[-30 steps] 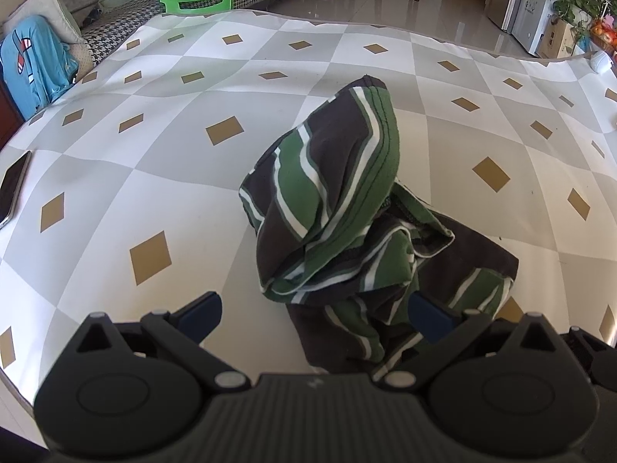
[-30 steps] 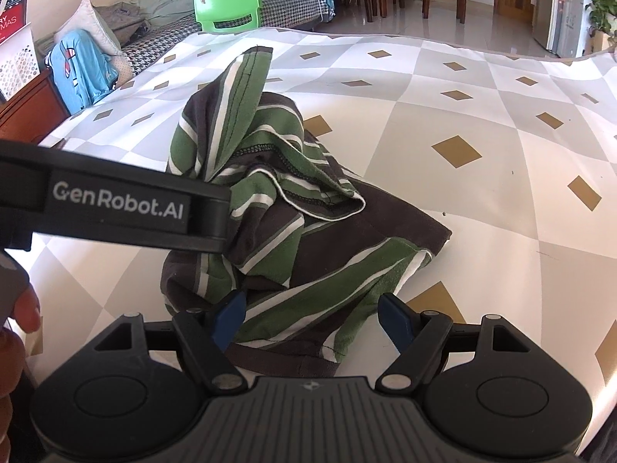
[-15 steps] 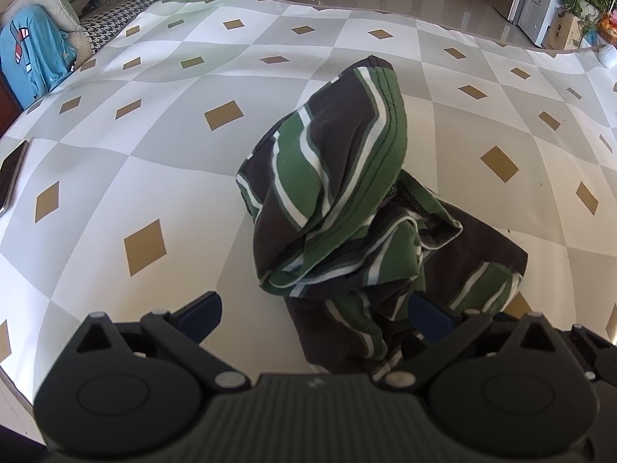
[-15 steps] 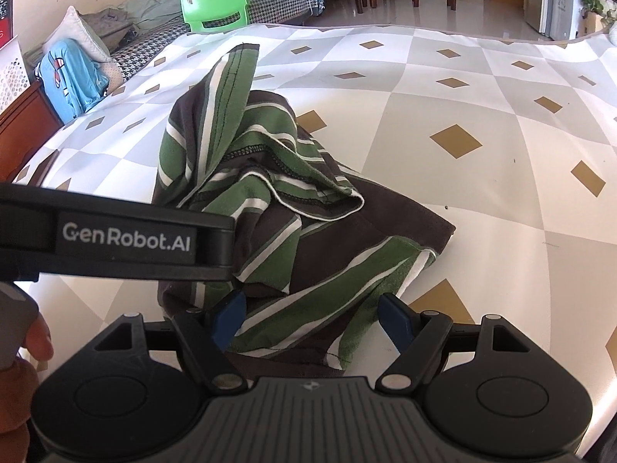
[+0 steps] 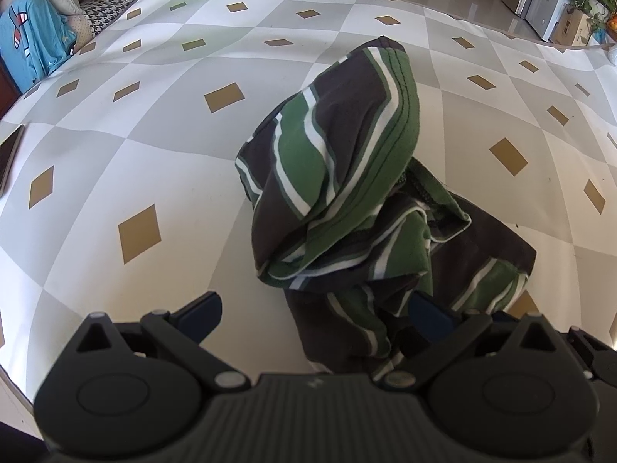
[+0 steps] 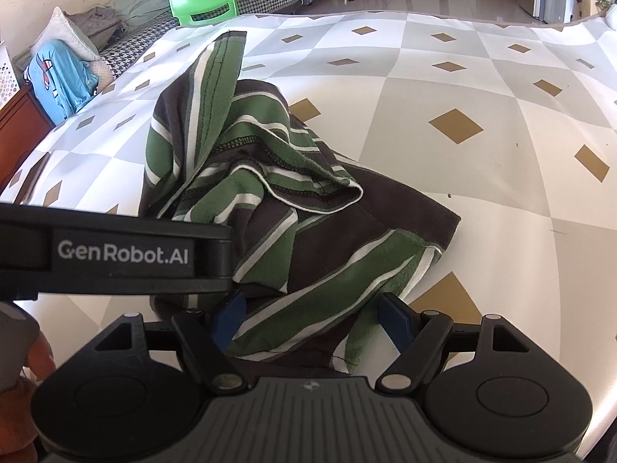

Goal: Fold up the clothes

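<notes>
Since a second ago, both of my views have crept in toward the striped garment: it fills more of each picture, and less of the room behind the surface shows, though the cloth itself lies in the same crumpled heap, its folds unchanged. It sits in the middle of the checked grey-and-white cover with gold diamonds, one green-edged part standing up above the rest.

My left claw stands wide apart with nothing pinched; its left blue pad hangs over bare cover, while its right blue pad is over the garment's near edge. Whether that pad touches the cloth I cannot tell. My right claw is also apart, as wide as it was a second ago, and the garment's near hem lies between its two blue pads without being squeezed.

In the right view the black body of the left gripper, with its white lettering, crosses the left side and hides the garment's left flank. The near edge of the cloth is cut off by my own gripper housings in both views. A bit of my hand shows at the lower left, mostly out of frame. A dark flat object at the left rim is too cropped to identify.
</notes>
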`<action>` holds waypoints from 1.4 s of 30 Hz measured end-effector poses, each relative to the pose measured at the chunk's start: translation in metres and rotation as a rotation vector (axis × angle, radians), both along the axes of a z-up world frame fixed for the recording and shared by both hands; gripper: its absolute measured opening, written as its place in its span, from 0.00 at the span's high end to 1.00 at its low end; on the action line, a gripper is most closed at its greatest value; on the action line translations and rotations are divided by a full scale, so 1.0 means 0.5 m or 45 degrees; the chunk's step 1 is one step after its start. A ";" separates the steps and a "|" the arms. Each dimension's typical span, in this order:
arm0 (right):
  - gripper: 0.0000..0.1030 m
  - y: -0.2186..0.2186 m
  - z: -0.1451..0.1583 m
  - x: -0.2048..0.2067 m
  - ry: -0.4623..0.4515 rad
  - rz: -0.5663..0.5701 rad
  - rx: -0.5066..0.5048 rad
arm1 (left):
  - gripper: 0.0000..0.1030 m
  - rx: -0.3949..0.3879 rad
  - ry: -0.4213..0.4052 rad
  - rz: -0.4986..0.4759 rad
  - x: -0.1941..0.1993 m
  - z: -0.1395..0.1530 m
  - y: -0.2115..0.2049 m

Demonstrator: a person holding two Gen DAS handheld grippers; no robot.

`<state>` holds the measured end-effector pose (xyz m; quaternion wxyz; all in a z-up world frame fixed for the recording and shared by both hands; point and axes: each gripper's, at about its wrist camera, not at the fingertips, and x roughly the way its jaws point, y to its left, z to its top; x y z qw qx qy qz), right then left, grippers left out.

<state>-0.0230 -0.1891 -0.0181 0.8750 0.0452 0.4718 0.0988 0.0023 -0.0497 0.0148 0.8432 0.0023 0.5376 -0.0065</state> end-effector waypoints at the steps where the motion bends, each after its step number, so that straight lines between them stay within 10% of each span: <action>1: 0.26 0.002 -0.001 0.000 -0.002 0.002 -0.007 | 0.00 0.000 0.003 0.002 0.001 -0.001 0.000; 42: 0.15 0.039 -0.013 0.009 -0.024 0.048 -0.176 | 0.00 0.034 0.086 0.025 0.021 -0.040 0.000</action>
